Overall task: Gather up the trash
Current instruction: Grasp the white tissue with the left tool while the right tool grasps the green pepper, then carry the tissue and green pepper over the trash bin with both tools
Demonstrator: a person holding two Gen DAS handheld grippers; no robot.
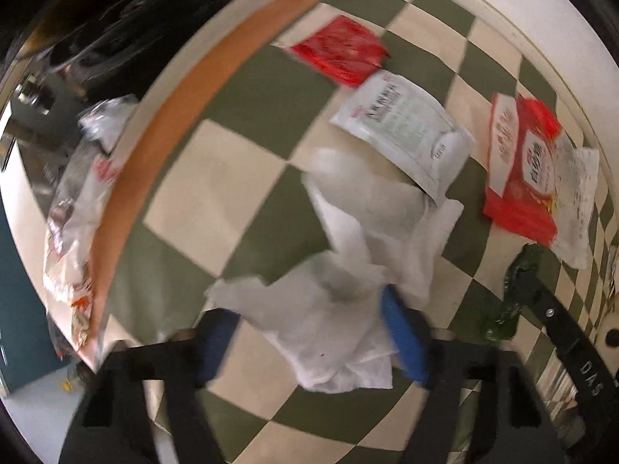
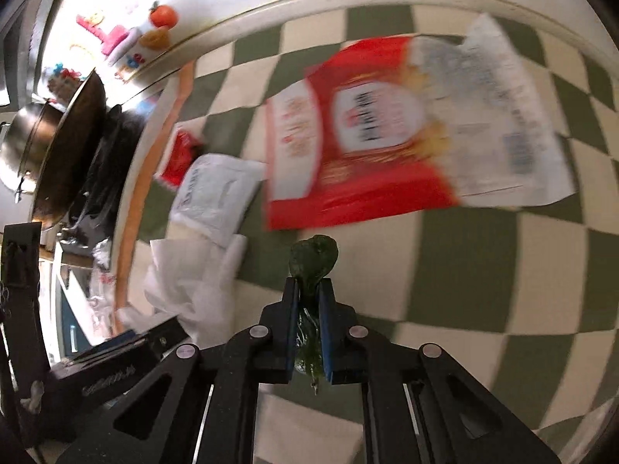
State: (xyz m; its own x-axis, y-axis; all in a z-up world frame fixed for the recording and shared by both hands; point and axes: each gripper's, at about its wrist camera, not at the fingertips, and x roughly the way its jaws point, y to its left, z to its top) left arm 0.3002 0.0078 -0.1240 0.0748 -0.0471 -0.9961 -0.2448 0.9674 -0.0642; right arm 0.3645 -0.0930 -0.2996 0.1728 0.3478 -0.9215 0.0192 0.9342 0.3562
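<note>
**Two grippers reaching into litter on a checkered table**

A table covered in a green-and-cream checkered cloth is filling both views, its edge trimmed in orange, with litter lying across it.

The largest piece, a red and white snack bag, is lying flat near the far edge. Beside it a white printed pouch is resting partly on crumpled white tissue paper, and a small red packet is sitting beyond the pouch, toward the orange trim.

The left gripper is pointing straight down over the tissue paper. Its blue-padded fingers are standing partly apart on either side of the crumple; motion blur makes it impossible to tell whether the pads are pressing on the paper.

The right gripper is angling steeply down just in front of the snack bag. Its jaws are nearly together, pinching a small crumpled dark green wrapper, which is sticking out past the fingertips and trailing back between the pads.
</note>
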